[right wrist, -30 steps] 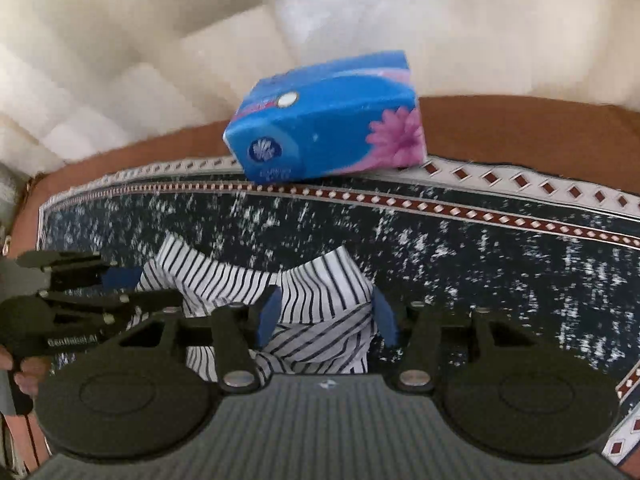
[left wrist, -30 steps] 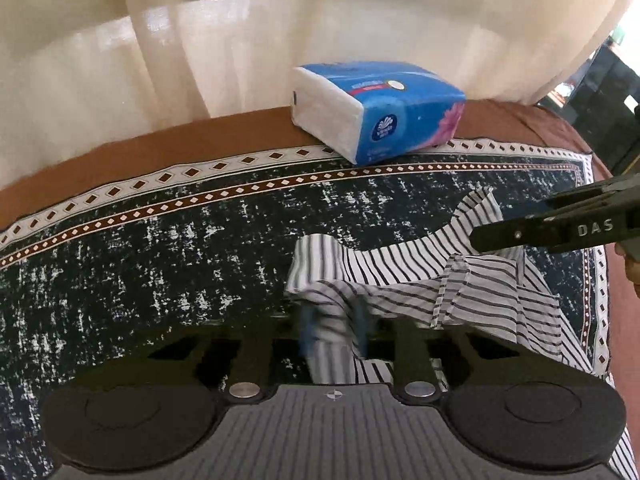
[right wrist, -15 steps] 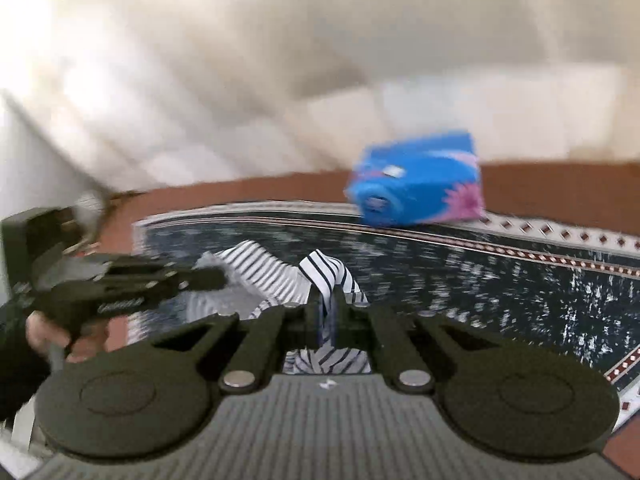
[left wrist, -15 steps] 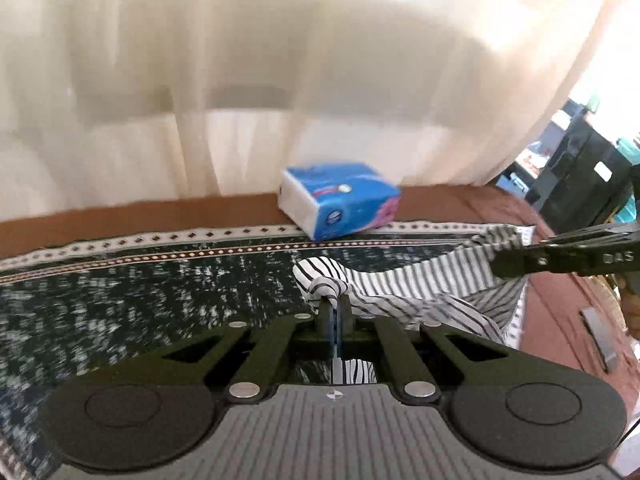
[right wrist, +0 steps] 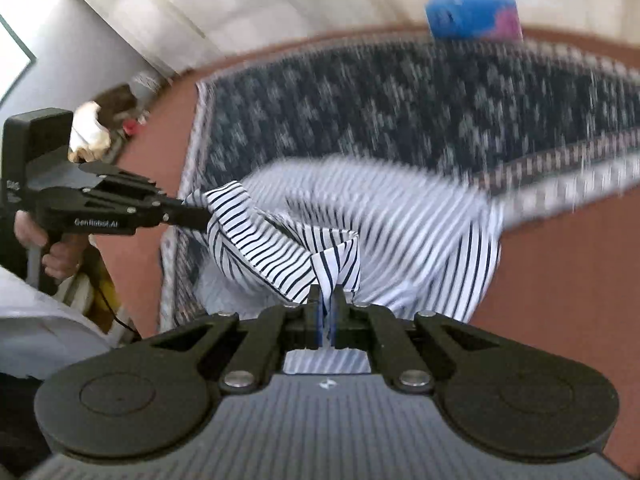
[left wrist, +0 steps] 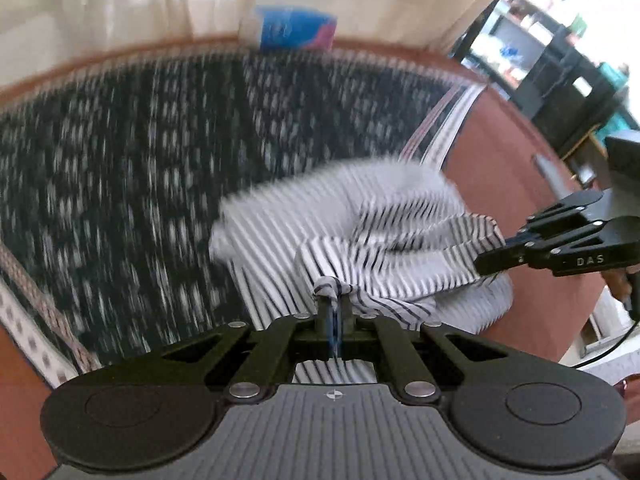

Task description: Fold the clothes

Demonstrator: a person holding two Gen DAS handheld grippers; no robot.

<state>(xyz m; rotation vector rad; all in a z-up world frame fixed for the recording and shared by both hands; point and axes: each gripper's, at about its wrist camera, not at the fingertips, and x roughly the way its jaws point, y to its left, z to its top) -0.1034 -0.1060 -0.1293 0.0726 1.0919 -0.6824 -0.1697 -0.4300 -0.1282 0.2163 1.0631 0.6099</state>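
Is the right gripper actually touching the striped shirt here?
Touching. In the right wrist view the right gripper is shut on a bunched edge of the striped shirt, with cloth pinched between its fingers.

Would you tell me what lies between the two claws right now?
A stretch of striped garment, pinched by the left claw and right claw; clearest in the right wrist view.
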